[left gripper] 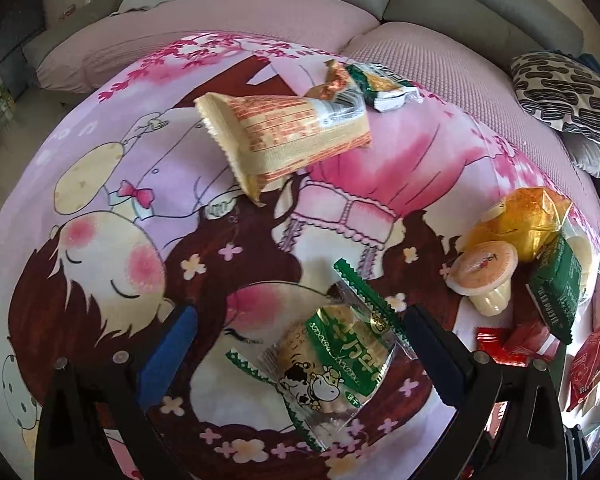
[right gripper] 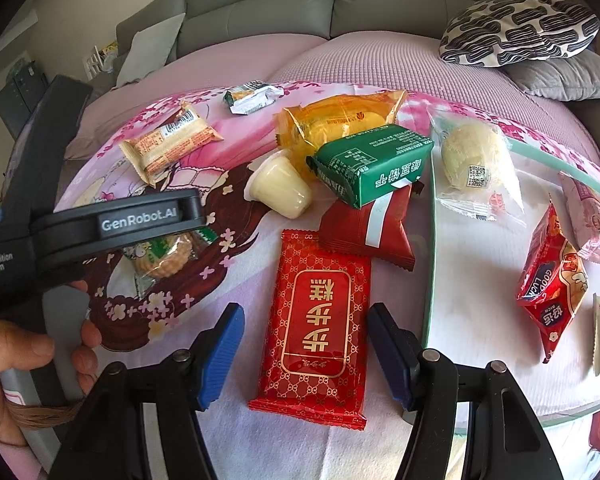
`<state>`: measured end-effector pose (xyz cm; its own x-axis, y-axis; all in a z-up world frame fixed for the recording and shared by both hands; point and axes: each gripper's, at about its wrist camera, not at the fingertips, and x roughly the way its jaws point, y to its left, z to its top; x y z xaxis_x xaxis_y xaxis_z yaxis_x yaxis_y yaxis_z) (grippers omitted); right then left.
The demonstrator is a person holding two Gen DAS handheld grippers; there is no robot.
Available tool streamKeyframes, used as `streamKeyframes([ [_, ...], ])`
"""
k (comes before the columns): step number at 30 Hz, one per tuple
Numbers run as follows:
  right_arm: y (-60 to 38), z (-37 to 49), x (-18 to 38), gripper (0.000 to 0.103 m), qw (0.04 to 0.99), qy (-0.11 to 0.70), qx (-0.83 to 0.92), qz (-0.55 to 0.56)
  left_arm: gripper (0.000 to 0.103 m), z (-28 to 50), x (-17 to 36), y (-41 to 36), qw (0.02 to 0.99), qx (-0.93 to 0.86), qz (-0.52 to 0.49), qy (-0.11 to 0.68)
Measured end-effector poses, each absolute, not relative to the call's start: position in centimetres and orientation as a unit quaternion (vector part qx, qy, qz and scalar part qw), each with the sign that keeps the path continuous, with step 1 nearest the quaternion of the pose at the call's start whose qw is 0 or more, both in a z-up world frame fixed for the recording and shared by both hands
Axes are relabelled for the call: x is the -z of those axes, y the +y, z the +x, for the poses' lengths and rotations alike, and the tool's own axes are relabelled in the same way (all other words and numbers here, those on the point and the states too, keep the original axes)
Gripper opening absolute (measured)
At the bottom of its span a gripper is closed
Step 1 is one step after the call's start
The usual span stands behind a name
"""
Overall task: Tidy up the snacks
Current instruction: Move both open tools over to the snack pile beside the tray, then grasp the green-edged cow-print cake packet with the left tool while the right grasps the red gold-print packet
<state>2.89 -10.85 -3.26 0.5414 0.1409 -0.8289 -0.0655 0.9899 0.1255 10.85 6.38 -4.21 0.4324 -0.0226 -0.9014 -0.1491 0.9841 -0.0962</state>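
My left gripper (left gripper: 300,340) stands open over a clear, green-edged cookie packet with a cow print (left gripper: 332,360). The packet lies on the cartoon cloth between the blue fingers, which do not press it. In the right wrist view the same packet (right gripper: 160,256) shows under the left gripper's black body, held by a hand (right gripper: 12,352). My right gripper (right gripper: 306,354) is open around a flat red packet with gold characters (right gripper: 320,320). That packet lies on the cloth with gaps at both pads.
On the cloth lie an orange wafer packet (right gripper: 172,144), a jelly cup (right gripper: 280,188), a green packet (right gripper: 372,164), a yellow packet (right gripper: 340,120) and a dark red one (right gripper: 368,228). A pale-rimmed tray (right gripper: 429,260) at right holds a wrapped pastry (right gripper: 472,160) and a red snack (right gripper: 552,280).
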Motion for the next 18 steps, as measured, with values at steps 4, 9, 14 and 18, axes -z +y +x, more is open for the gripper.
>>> streamKeyframes([
  [4,-10.7,2.9,3.3,0.067,0.877,0.476,-0.058,0.036,0.103,9.9,4.2,8.4,0.84,-0.061,-0.088,0.532],
  [9,-10.6,2.8,3.4,0.067,0.874,0.479,-0.065,0.045,0.103,9.0,3.6,9.4,0.842,-0.065,-0.095,0.526],
  [14,-10.3,2.7,3.6,0.068,0.871,0.483,-0.074,0.047,0.102,8.6,3.5,9.1,0.843,-0.045,-0.09,0.529],
  [18,-10.3,2.6,3.6,0.06,0.869,0.482,-0.097,0.065,0.102,8.5,3.4,8.3,0.843,-0.029,-0.09,0.53],
])
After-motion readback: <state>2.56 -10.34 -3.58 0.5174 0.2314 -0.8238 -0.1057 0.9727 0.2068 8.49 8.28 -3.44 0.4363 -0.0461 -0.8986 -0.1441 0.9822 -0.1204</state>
